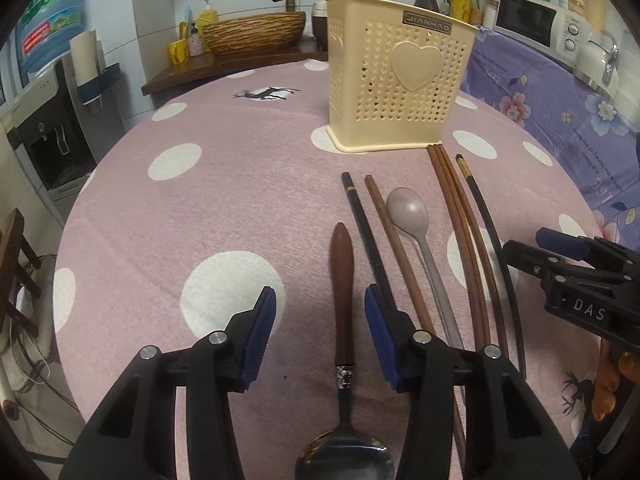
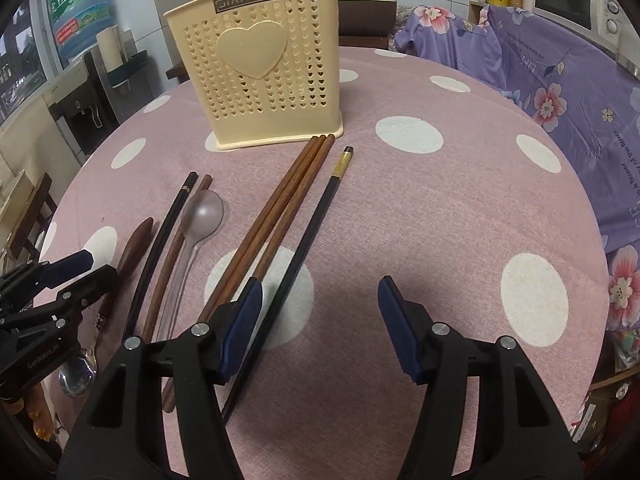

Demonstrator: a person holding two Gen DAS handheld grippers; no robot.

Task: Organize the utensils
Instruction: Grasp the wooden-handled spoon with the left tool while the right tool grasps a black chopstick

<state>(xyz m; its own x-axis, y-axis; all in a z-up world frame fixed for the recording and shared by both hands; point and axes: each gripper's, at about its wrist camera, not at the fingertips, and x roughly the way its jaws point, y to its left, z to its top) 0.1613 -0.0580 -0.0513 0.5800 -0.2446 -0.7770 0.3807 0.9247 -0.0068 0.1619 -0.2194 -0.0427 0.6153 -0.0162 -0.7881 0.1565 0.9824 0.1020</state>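
Observation:
A cream perforated utensil holder point(image 1: 400, 76) point(image 2: 260, 68) with a heart on its front stands upright at the back of the table. In front of it lie a wooden-handled metal spoon point(image 1: 342, 280), a black chopstick point(image 1: 368, 236), a brown chopstick point(image 1: 394, 240), a grey plastic spoon point(image 1: 408, 208), three brown chopsticks point(image 2: 280, 204) and a gold-banded black chopstick point(image 2: 320, 216). My left gripper point(image 1: 320, 312) is open astride the wooden spoon handle, pads clear of it. My right gripper point(image 2: 320, 296) is open; the gold-banded chopstick runs just inside its left finger, untouched.
The round table wears a pink cloth with white dots point(image 1: 224, 200). A purple flowered cloth point(image 2: 560, 92) covers a surface at the right, with a microwave point(image 1: 532, 20) on it. A water dispenser point(image 1: 48, 136) and a wooden chair point(image 1: 16, 264) stand left of the table.

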